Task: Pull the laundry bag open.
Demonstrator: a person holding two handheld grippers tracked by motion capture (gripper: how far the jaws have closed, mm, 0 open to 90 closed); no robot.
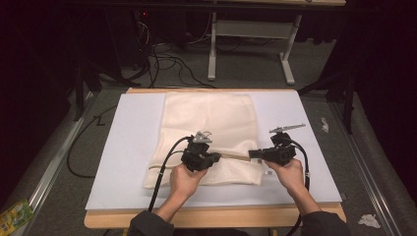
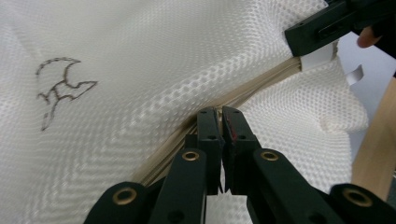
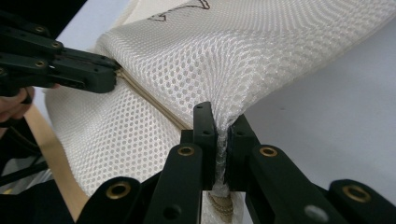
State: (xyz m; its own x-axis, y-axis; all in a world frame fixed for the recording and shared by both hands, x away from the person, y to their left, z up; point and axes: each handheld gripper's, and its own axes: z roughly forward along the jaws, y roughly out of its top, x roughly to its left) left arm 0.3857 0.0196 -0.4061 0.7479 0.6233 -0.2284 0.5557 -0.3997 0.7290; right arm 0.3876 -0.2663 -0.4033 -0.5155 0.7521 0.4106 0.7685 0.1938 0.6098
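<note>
A cream-white mesh cloth [image 1: 211,118] lies flat on a white board, its near part folded over. A beige band [image 1: 235,156] is stretched taut along the fold between my two grippers. My left gripper [image 1: 216,157] is shut on the cloth at the band's left end; in the left gripper view its jaws [image 2: 221,116] pinch the band [image 2: 261,84] beside a dark outline logo [image 2: 60,88]. My right gripper [image 1: 252,155] is shut on the other end; in the right gripper view [image 3: 223,121] a bunch of mesh [image 3: 224,56] rises from its closed jaws, facing the left gripper [image 3: 109,77].
The white board [image 1: 133,142] rests on a wooden table [image 1: 211,216] with bare margins left and right of the cloth. Behind stand a white desk frame [image 1: 246,49] and floor cables [image 1: 167,61]. A yellow packet [image 1: 14,216] and crumpled paper [image 1: 369,220] lie on the floor.
</note>
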